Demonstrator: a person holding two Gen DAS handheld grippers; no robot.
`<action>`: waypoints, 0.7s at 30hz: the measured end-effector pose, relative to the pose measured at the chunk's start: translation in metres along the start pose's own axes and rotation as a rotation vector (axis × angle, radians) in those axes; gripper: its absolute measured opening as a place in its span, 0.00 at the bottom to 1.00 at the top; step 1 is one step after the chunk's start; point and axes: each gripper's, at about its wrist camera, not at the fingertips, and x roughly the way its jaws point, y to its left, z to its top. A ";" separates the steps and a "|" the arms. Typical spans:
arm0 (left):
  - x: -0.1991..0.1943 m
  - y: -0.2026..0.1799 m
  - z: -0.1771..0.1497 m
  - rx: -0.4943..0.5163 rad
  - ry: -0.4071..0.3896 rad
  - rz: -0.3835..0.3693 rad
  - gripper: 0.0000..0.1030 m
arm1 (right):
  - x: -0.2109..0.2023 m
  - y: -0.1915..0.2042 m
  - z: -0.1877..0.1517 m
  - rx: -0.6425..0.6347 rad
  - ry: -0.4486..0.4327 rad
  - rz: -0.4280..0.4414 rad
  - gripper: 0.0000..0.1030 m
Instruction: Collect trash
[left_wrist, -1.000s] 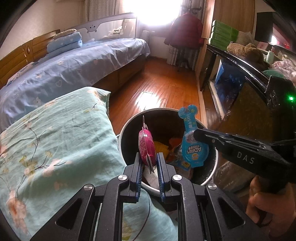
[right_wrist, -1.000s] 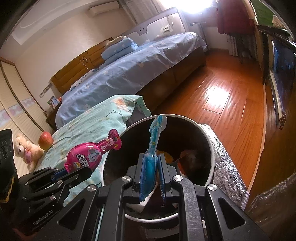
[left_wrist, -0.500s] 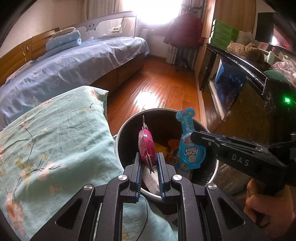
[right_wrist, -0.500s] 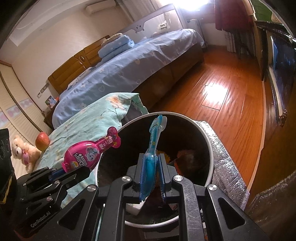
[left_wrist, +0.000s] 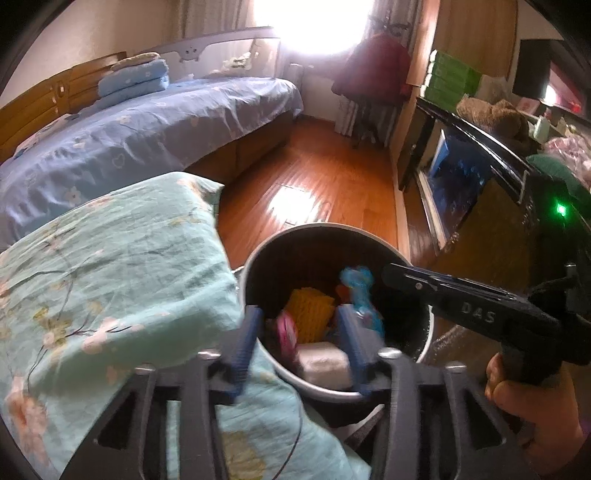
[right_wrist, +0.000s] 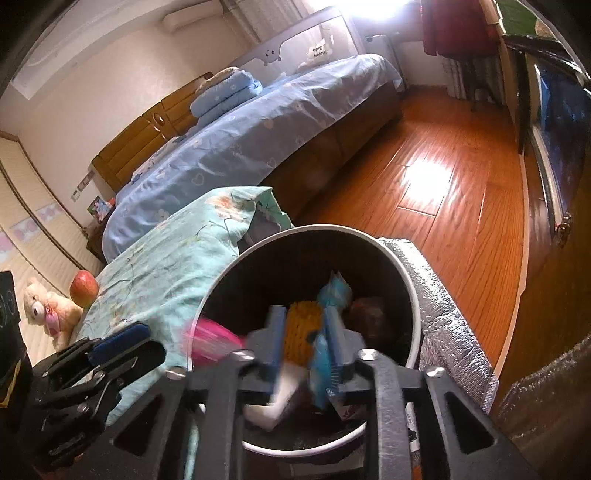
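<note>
1. A bed (left_wrist: 147, 140) with a blue sheet fills the far left of the room, with folded blue bedding (right_wrist: 225, 96) stacked near its wooden headboard.
2. A wooden floor (right_wrist: 454, 206) runs from the near bin to the far window, bright where light falls on it.
3. A teal floral cover (left_wrist: 110, 295) lies in the near left, its edge just beside the bin; in the right wrist view an apple (right_wrist: 84, 288) and a small teddy bear (right_wrist: 44, 310) sit at its far-left end.
4. The trash bin (left_wrist: 317, 230), round, dark inside with a pale rim, stands near and centre, between the cover on its left and a silver quilted bag (right_wrist: 443, 314) on its right.
5. Inside the bin lie a yellow knobbly piece (left_wrist: 308, 314), a white wrapped block (left_wrist: 323, 363) nearest the camera, and a brownish lump (right_wrist: 369, 314) at the right wall.
6. The left gripper (left_wrist: 297, 343) hangs over the bin's near rim with its jaws spread wide, gripping nothing.
7. The right gripper (right_wrist: 304, 345) is over the bin too, jaws wide apart.
8. The blue package (right_wrist: 325, 354), blurred, is inside the bin's mouth by the right gripper's right finger; whether it touches the finger I cannot tell.
9. The pink package (left_wrist: 286, 332), blurred, is loose between the left gripper's spread fingers, inside the bin at its left.
</note>
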 end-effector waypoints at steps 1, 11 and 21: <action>-0.004 0.002 -0.002 -0.003 -0.007 -0.002 0.47 | -0.002 0.000 -0.001 0.004 -0.007 0.001 0.42; -0.048 0.035 -0.035 -0.098 -0.047 0.066 0.56 | -0.021 0.021 -0.015 0.005 -0.047 0.033 0.69; -0.109 0.060 -0.083 -0.196 -0.116 0.191 0.61 | -0.045 0.075 -0.043 -0.067 -0.115 0.081 0.85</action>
